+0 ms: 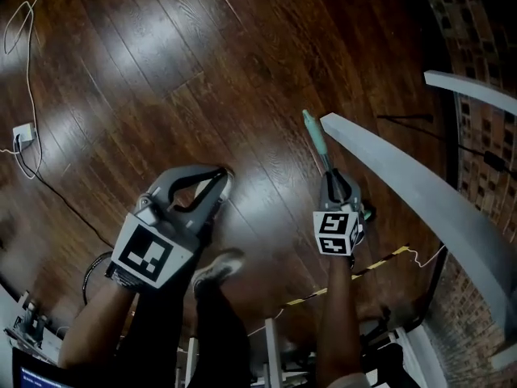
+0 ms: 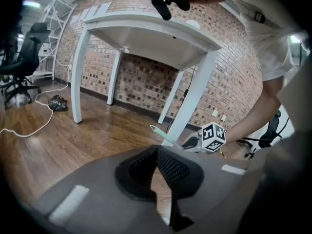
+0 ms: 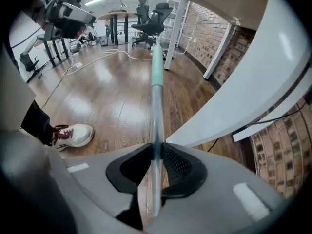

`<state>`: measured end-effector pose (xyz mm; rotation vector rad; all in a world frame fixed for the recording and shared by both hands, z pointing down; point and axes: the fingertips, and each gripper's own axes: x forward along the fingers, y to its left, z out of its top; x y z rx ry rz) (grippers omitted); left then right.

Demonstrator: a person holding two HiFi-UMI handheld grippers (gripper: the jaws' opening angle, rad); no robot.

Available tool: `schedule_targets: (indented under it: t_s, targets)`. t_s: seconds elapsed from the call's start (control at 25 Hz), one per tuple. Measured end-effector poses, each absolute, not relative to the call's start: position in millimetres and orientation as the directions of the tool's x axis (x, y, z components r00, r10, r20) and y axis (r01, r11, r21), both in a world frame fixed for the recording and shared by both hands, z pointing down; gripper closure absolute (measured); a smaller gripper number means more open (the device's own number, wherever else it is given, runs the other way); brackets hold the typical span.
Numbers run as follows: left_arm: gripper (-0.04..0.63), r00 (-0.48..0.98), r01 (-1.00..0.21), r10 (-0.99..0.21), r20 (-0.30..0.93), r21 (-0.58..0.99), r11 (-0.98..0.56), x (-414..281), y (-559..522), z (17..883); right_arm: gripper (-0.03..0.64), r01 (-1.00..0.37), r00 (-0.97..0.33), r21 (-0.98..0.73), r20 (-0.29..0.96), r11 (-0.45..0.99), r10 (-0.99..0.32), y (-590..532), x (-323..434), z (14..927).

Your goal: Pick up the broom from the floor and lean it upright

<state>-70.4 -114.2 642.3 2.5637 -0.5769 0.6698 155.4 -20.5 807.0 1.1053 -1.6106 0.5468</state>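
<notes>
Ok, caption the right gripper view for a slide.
Right gripper clamps the broom handle beside a white table.

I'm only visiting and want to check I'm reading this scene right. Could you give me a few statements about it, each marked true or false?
1. The right gripper is clamped on the broom handle. True.
2. The left gripper grips the handle too. False: its jaws are together with nothing between them, and it is well apart from the handle.
3. The handle has a teal end. True.
4. The floor is grey carpet. False: it is dark, glossy wood planks.
5. A white table stands close to the right gripper. True.
</notes>
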Motion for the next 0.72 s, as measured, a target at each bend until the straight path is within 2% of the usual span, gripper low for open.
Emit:
schedule_targets:
  t_s: [0.36,0.6,0.72]
  targets:
    - [0.594,0.873,-0.35,-0.211,0.439,0.265,-0.899,-29,-114,545,0.529,-0.89,-0.049,0.176,0.88,0.42,-0.472,-7,146,704]
    - [0.594,0.879,-0.285,-0.158,0.449,0.231,-0.93,-15,-97,506,0.529,-0.915,-0.032,0.186,0.851,0.357,-0.525,14,168,667]
    - [0.594,0.89,-0.217,-0.112,0.442,0.194,-0.957,-1,-91,493,0.529,-0.938,0.007,0.207,0.815,0.28,-0.579,18,187,649]
